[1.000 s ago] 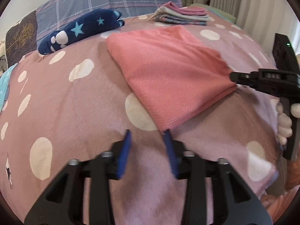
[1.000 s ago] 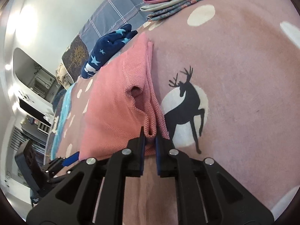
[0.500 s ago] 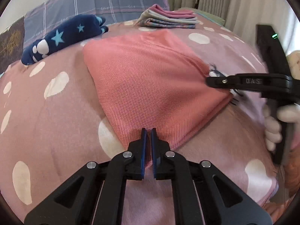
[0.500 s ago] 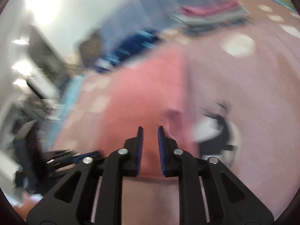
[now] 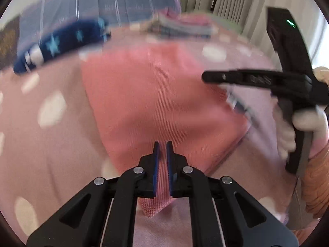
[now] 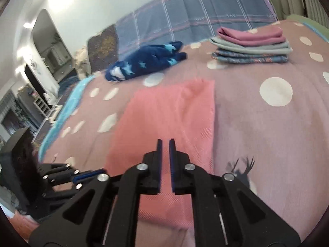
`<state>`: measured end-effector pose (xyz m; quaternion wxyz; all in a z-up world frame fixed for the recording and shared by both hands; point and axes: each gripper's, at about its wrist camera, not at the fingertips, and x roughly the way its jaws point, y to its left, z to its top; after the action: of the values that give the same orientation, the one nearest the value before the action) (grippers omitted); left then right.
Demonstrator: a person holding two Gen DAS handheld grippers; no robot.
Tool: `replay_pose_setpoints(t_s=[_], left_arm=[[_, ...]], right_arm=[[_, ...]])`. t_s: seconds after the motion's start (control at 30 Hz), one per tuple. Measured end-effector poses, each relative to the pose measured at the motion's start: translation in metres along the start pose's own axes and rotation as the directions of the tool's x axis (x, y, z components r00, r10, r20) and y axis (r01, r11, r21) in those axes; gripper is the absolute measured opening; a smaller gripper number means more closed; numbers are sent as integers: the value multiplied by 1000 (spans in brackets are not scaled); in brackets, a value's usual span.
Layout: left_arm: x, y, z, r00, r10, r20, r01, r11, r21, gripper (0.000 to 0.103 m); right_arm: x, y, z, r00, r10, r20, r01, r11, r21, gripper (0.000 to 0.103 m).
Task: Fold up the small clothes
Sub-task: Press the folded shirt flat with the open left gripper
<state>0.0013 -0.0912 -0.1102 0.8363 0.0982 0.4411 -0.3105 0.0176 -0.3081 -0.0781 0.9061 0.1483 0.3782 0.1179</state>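
A coral-pink knit garment (image 5: pixel 156 94) lies spread on a bed under a dusty-pink bedspread (image 5: pixel 51 144) dotted with cream circles, and both hand-held tools grip it along its near edge. To the far left of the garment, in the right wrist view, a navy star-print item (image 6: pixel 144 63) rests crumpled near the bed's head, against a blue-grey plaid pillow (image 6: pixel 195 14). At the garment's near left corner, the left tool (image 5: pixel 161 144) is clenched on a pinch of pink fabric, its jaws having just been closing; a point of the cloth hangs out below its blue pads. Along the same near edge further right, the right tool (image 6: pixel 165 142) is likewise clamped on the knit, which runs up between its narrowed jaws. In the left wrist view this right tool (image 5: pixel 207 77) reaches in over the garment's right side, held by a gloved hand (image 5: pixel 304 127). Beyond the garment's far right corner sits a folded stack of clothes (image 6: pixel 250 45), a magenta piece on top of grey and patterned blue ones. A black deer print (image 6: pixel 242 168) marks the bedspread just right of the garment's near edge.
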Motion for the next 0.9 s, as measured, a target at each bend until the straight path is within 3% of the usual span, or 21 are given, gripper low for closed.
replay_pose_setpoints(t_s=[0.07, 0.17, 0.37, 0.5, 0.6, 0.73, 0.83, 0.9], left_arm=[[-1, -3, -10, 998, 3, 58, -5, 1000, 28, 8], [-5, 0, -15, 998, -29, 60, 28, 999, 17, 8], [-13, 4, -13, 997, -54, 59, 54, 999, -2, 9], [-27, 15, -9, 994, -57, 95, 61, 998, -36, 9], [-32, 21, -8, 988, -107, 114, 114, 992, -53, 9], [-19, 4, -16, 990, -131, 59, 130, 991, 29, 12], [-10, -17, -26, 997, -52, 63, 43, 990, 137, 14], [-10, -23, -26, 998, -16, 68, 3, 984, 176, 14]], right_arm=[[26, -18, -4, 991, -113, -75, 115, 993, 19, 7], [34, -39, -16, 997, -62, -50, 65, 997, 50, 7], [26, -30, -12, 996, -74, -58, 76, 997, 31, 13], [12, -26, 4, 999, -8, -43, 9, 999, 40, 18], [9, -19, 24, 999, -23, -25, 22, 1000, -18, 18], [31, -10, 54, 998, 11, -58, -15, 997, -73, 18], [64, -10, 70, 992, -60, -115, 47, 993, -111, 17], [94, -14, 76, 972, -188, -141, 165, 974, -157, 11]])
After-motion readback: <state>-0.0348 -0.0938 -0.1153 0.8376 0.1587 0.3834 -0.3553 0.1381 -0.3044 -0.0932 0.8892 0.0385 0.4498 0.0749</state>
